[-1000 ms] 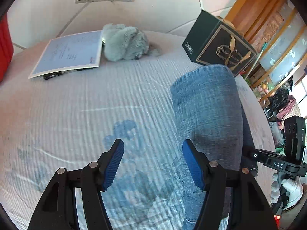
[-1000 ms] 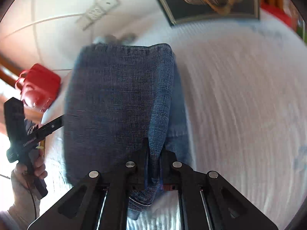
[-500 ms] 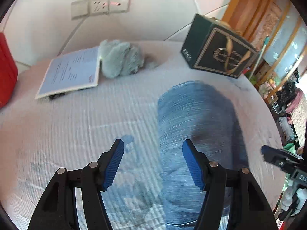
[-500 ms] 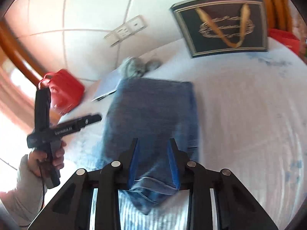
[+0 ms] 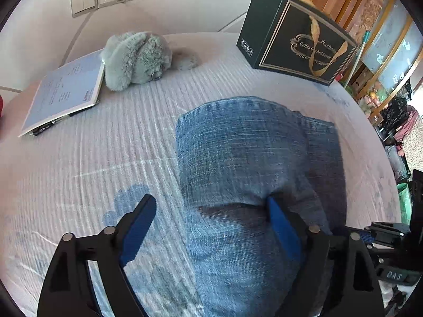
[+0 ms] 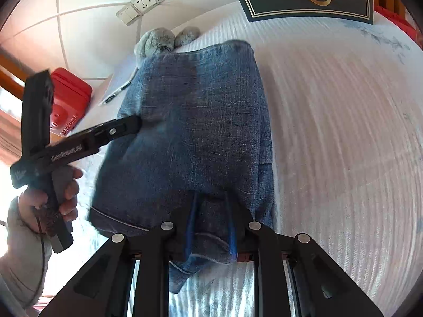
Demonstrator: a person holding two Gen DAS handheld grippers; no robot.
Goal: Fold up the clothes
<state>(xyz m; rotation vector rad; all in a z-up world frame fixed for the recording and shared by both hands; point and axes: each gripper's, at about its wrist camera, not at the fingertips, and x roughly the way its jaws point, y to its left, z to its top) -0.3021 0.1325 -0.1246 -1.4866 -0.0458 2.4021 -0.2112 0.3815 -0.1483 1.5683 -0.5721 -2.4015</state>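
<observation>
Evidently heavy, limp denim, the jeans (image 5: 246, 158) lie folded between the spread left tongs (image 5: 211, 227); right tongs (image 6: 211, 227), near-closed, straddle their hem, the best hold.

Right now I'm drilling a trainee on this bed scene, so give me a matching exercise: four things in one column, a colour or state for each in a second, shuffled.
Things:
1. jeans
2. plush toy
3. gift box
4. left gripper

States:
a. dark, gold lettering, standing at the bed's far edge
b. open, one finger tucked under a denim fold
c. grey-green, fluffy, beside the booklet
d. blue, folded on the ribbed bedspread

Pairs: 1-d, 2-c, 3-a, 4-b
</observation>
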